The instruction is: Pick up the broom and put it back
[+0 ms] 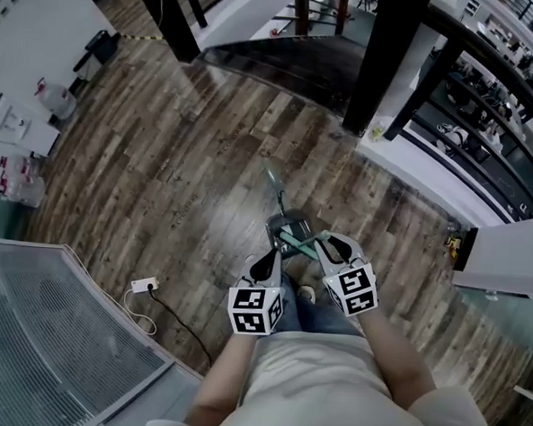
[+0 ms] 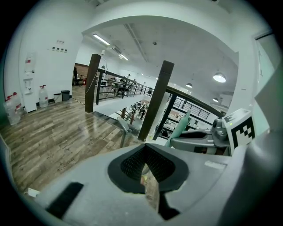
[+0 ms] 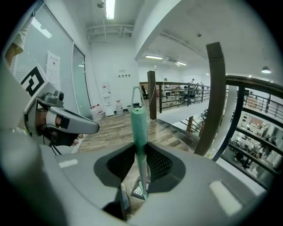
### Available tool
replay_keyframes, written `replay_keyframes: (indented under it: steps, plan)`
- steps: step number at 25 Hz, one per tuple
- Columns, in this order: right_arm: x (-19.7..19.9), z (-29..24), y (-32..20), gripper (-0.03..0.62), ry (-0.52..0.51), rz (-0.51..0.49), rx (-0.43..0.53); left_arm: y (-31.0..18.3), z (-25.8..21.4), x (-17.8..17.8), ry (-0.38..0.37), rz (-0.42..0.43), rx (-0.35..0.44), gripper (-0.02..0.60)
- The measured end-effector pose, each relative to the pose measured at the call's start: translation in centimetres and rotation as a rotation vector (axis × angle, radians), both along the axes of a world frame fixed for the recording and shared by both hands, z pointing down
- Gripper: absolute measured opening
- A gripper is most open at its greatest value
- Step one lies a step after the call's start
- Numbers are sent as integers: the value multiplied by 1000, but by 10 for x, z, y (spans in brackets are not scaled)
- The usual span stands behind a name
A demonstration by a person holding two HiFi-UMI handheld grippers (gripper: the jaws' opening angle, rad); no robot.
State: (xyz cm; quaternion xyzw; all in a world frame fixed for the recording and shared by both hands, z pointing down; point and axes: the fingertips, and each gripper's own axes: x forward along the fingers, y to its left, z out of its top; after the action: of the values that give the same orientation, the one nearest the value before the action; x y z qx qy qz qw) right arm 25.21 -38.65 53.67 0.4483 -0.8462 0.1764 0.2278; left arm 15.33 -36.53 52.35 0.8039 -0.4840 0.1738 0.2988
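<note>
- Right gripper (image 3: 140, 164) is clenched on the broom (image 3: 138, 123). Its dark pads press both sides of the green handle, which stands upright between them with a hanging loop at its top.
- Below that grip, the broom's grey lower end hangs over the wood floor (image 1: 180, 157). Whether it touches the boards I cannot tell.
- Left gripper (image 2: 146, 167) has its jaws closed together on nothing. The green handle shows to the right of those jaws, not between them.
- Both grippers sit side by side, close together, in front of the person's waist. Their tips are angled forward and down, and their marker cubes face up toward the head camera.
- Forearms in light sleeves (image 1: 393, 350) bend inward toward the grippers. Jeans and a shoe (image 1: 307, 293) show just beneath them.
- White power strip (image 1: 143, 286) with a black cable lies on the floor to the left, near a glass panel (image 1: 52, 330).
- Water jugs (image 2: 11, 109) with red caps stand along the white wall, well apart from the broom. How full they are cannot be told.
- Small black bin (image 2: 65, 95) stands farther along that wall, its inside hidden.
- Dark pillar (image 1: 384, 53) and a railing (image 1: 498, 114) edge the floor on the far side.
</note>
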Motion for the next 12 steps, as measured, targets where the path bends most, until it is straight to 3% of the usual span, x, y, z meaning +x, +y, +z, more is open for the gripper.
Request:
replay_keyframes:
  steps: [12]
  plan:
    - [2,-48,26,91,-38,4,65,24,-23,0,-4,9,37,3]
